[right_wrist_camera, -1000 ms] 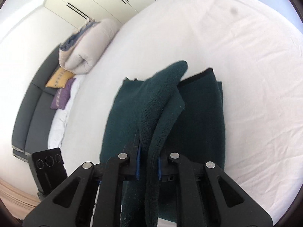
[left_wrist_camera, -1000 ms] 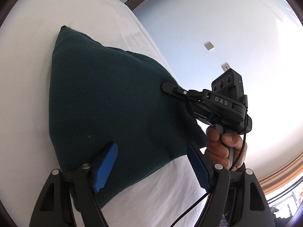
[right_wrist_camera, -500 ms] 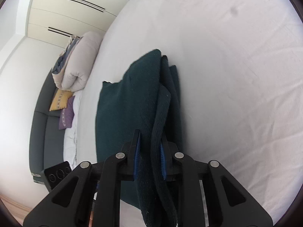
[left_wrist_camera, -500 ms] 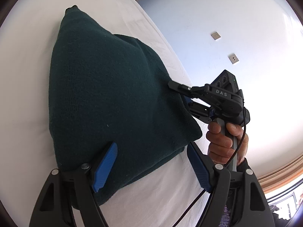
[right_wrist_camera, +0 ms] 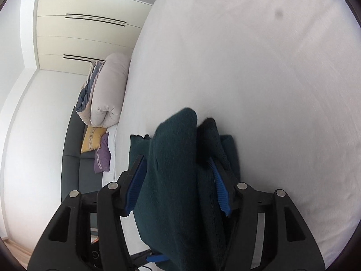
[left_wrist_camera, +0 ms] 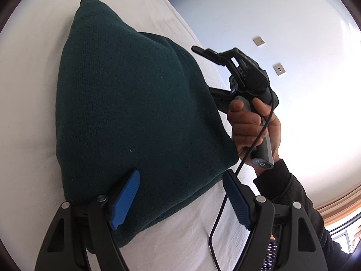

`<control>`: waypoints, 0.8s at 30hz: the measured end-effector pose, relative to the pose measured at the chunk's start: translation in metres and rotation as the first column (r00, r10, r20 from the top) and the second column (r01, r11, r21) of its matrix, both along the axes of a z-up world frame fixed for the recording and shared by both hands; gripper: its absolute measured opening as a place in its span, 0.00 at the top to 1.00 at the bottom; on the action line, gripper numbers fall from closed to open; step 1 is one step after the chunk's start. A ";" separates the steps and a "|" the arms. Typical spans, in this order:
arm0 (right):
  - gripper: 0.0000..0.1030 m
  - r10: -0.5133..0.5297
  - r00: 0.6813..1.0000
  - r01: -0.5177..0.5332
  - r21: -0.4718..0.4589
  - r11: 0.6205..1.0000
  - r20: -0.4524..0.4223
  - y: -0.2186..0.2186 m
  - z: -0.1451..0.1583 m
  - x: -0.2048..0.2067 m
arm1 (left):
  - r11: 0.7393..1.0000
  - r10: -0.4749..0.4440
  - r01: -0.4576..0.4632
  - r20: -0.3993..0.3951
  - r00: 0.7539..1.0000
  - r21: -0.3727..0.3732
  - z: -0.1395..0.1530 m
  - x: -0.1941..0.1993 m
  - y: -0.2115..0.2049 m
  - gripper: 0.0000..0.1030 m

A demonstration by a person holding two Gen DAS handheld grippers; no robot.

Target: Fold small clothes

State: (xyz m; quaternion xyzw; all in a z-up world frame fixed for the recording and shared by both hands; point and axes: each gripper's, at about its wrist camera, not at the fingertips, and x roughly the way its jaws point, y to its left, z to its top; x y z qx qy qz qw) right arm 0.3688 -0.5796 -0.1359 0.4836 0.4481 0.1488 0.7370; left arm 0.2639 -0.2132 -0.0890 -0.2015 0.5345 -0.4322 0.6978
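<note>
Left gripper (left_wrist_camera: 181, 199): jaws wide apart, empty; green sweater (left_wrist_camera: 135, 117) on the bed (left_wrist_camera: 27, 90) lies ahead, its edge between them. Right gripper (right_wrist_camera: 178, 186): jaws parted, sweater folds bunched loosely between the pads.

The left wrist camera looks close along its fingers over the sweater (left_wrist_camera: 135, 117) toward the wall (left_wrist_camera: 282, 22). The right camera faces the wardrobe (right_wrist_camera: 85, 40); both share the sweater.

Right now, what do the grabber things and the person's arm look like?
Both grippers have black frames with round silver bolts and ribbed blue finger pads. The right gripper has a grey handle and a trailing black cable. The bare right hand comes from a black sleeve.
</note>
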 end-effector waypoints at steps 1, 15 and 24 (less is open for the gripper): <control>0.46 -0.019 1.000 0.019 0.005 1.000 0.025 -0.002 0.003 0.005 | 1.000 0.000 0.000 0.000 1.000 0.001 0.000 0.000 -0.002 0.24; 0.46 -0.018 0.999 0.030 -0.248 0.968 0.049 -0.044 0.039 -0.073 | 1.000 0.010 -0.010 -0.002 1.000 -0.003 0.002 -0.004 0.003 0.24; 0.48 0.153 0.988 -0.139 -0.382 0.913 0.005 -0.003 0.065 -0.154 | 1.000 0.023 -0.023 -0.009 1.000 0.007 0.005 -0.006 0.005 0.24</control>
